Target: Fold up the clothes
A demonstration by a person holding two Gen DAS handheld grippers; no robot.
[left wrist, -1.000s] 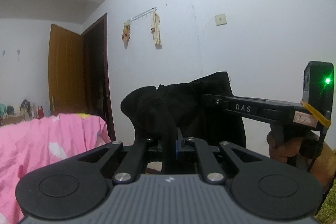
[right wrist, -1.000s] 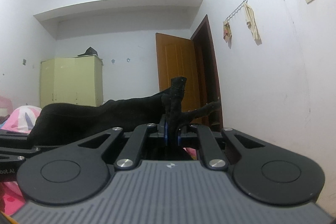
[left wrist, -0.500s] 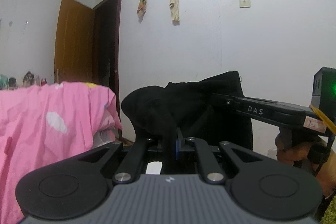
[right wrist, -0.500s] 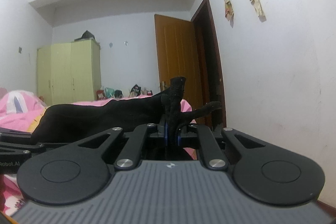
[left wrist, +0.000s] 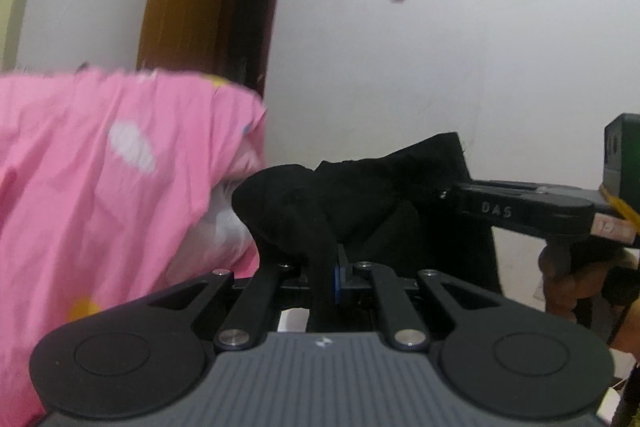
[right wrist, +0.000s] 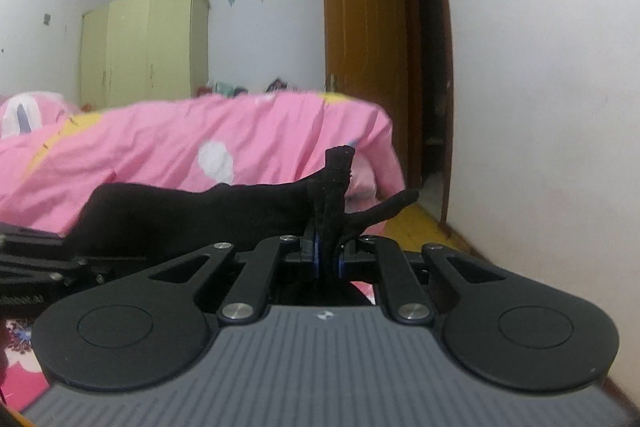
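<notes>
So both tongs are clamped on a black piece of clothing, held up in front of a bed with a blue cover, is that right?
Not quite. The bed cover is pink, not blue, as the right wrist view shows plainly. The rest holds: the left tongs and the right tongs are each shut on the black garment, which hangs between them in front of the bed.

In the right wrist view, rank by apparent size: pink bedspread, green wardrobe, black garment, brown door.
1. pink bedspread
2. black garment, though inflated by its nearness to the camera
3. brown door and green wardrobe look alike; unranked.
</notes>
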